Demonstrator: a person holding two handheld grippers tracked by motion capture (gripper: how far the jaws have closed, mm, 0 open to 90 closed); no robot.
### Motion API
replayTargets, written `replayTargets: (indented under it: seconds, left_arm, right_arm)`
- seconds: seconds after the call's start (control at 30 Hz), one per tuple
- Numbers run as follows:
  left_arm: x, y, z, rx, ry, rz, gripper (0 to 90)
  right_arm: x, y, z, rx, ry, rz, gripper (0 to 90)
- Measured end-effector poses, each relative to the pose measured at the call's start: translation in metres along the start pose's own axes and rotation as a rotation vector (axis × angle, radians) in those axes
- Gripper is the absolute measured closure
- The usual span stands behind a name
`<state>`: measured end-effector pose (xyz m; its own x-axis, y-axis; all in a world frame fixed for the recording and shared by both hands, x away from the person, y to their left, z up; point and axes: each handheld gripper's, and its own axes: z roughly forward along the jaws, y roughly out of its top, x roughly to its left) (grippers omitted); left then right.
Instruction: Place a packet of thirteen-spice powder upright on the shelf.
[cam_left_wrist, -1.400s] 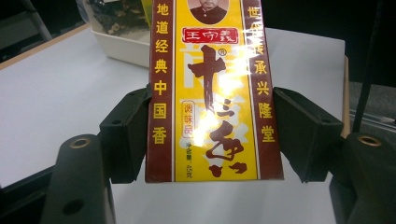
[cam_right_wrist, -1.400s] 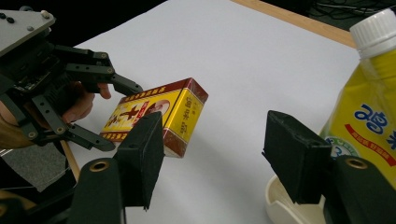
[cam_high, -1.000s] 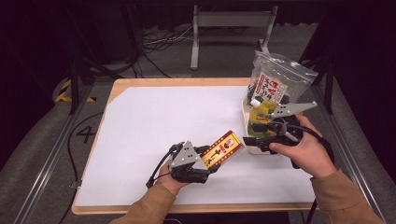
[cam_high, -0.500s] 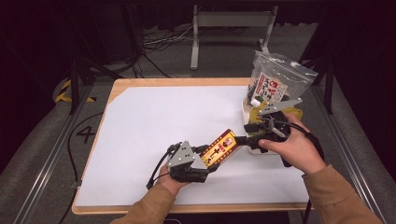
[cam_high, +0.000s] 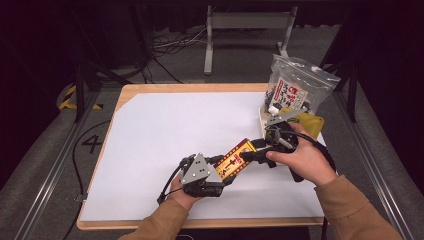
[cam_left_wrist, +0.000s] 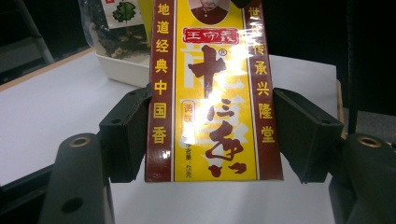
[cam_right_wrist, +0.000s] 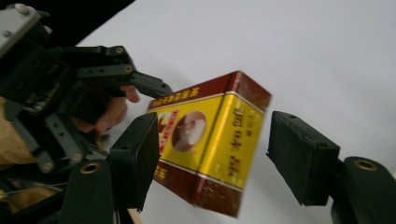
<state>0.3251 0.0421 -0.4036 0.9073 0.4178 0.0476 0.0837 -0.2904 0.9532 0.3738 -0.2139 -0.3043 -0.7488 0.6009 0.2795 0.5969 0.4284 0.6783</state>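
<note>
A yellow and dark red box (cam_high: 234, 161) with Chinese print is held above the white table sheet, tilted up to the right. My left gripper (cam_high: 223, 169) is shut on its lower end. In the left gripper view both pads (cam_left_wrist: 126, 135) press the sides of the box (cam_left_wrist: 212, 93). My right gripper (cam_high: 251, 155) has come to the box's upper end with its jaws open. In the right gripper view the box (cam_right_wrist: 210, 154) lies between the two jaws of my right gripper (cam_right_wrist: 219, 158), with a gap at the right pad (cam_right_wrist: 301, 156).
A white tray (cam_high: 262, 118) stands at the table's right edge behind the right hand, holding a clear printed bag (cam_high: 295, 90) and a yellow packet (cam_high: 311, 123). The white sheet (cam_high: 170, 125) covers the wooden table. Metal rails run along both sides.
The right hand has moved left from the tray, bringing its open jaws around the upper end of the box. The left gripper and the box have stayed in place.
</note>
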Motion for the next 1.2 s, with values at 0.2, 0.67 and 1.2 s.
replayTargets:
  seconds: [0.2,0.67,1.2]
  left_arm:
    - [-0.002,0.0,-0.001,-0.014,0.001,0.013,32.4]
    - [-0.004,0.001,0.001,0.008,0.004,0.016,32.6]
    - [-0.002,0.002,0.004,0.028,-0.02,0.0,28.1]
  right_arm:
    - [0.0,-0.001,0.008,0.018,0.016,0.02,34.2]
    - [0.002,-0.001,0.008,0.032,0.069,0.047,54.1]
    - [0.014,0.003,0.002,-0.003,0.078,0.012,66.3]
